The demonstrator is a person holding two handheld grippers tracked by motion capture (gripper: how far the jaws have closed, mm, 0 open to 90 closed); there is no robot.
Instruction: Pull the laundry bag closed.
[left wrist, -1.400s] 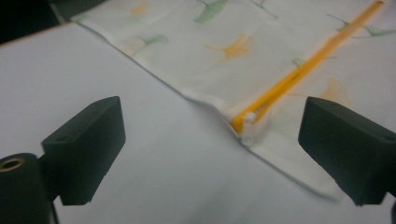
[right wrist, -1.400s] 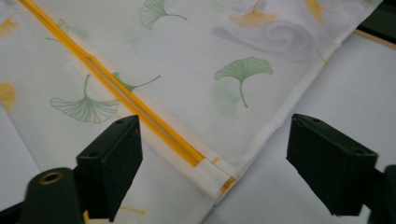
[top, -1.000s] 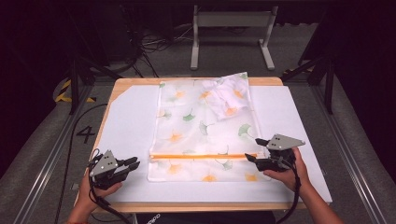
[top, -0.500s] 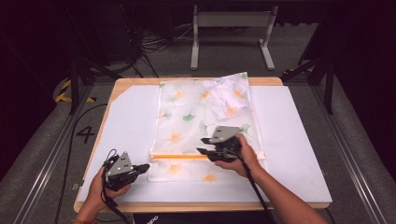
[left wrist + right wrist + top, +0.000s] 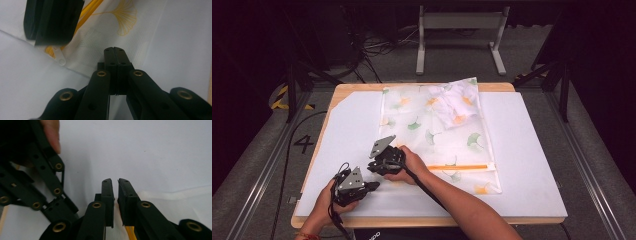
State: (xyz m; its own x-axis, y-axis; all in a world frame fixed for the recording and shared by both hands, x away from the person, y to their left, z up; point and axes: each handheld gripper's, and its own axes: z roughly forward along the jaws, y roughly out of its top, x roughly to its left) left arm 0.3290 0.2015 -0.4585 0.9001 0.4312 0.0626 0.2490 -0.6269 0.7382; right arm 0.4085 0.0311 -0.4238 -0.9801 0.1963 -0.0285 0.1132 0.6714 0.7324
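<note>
A sheer mesh bag (image 5: 437,130) printed with ginkgo leaves lies flat on a white sheet (image 5: 352,120), a white garment (image 5: 454,102) bunched inside at its far end. An orange zipper (image 5: 459,167) runs across its near end. My left gripper (image 5: 375,186) is shut, its tips (image 5: 115,50) lying on the bag's near-left edge; whether cloth is pinched I cannot tell. My right gripper (image 5: 371,169) hovers just beyond it over the zipper's left end, where a white pull tab (image 5: 60,58) shows. Its jaws (image 5: 115,181) have just been closing and keep a thin slit with nothing seen in it.
The sheet covers a wooden table (image 5: 412,222). Beyond the far edge stand a metal frame (image 5: 459,35) and floor cables (image 5: 377,47). Rails flank both sides, and a "4" (image 5: 304,144) is marked on the floor at the left.
My right gripper has swept left along the zipper from the bag's right edge to its left end, its jaws narrowing. My left gripper has edged right to the bag's corner.
</note>
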